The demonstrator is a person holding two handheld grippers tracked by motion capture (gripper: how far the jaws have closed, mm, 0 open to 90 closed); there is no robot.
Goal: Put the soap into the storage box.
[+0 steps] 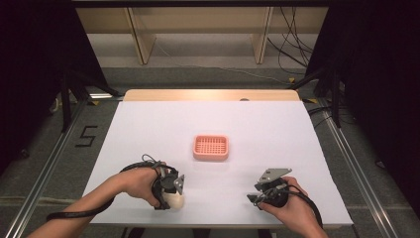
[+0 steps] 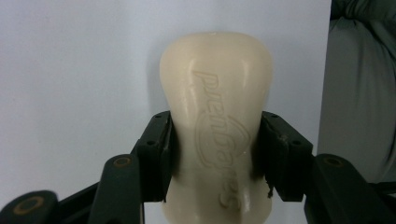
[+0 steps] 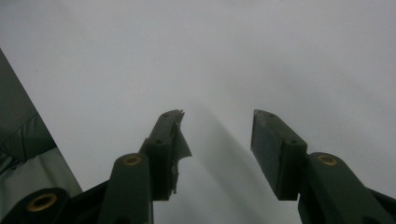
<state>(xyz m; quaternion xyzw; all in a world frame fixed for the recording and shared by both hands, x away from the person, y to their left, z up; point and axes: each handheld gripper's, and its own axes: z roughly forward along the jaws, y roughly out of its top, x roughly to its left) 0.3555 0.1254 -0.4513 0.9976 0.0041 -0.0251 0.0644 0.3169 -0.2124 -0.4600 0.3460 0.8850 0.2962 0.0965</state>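
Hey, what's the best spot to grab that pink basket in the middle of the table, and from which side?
Take the pink basket by one of its raised rims, coming straight down from above. It sits flat and open-topped, so one jaw can drop inside and one outside. The near long rim faces the open right gripper, which looks best placed; the left gripper is shut on the soap bar.

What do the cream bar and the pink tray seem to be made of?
The bar looks like soap: waxy, smooth, cream, with a brand mark pressed into its face; the left tool is shut on its sides. The tray looks like moulded plastic, matt salmon pink, with a gridded floor, though it is too small to be sure.
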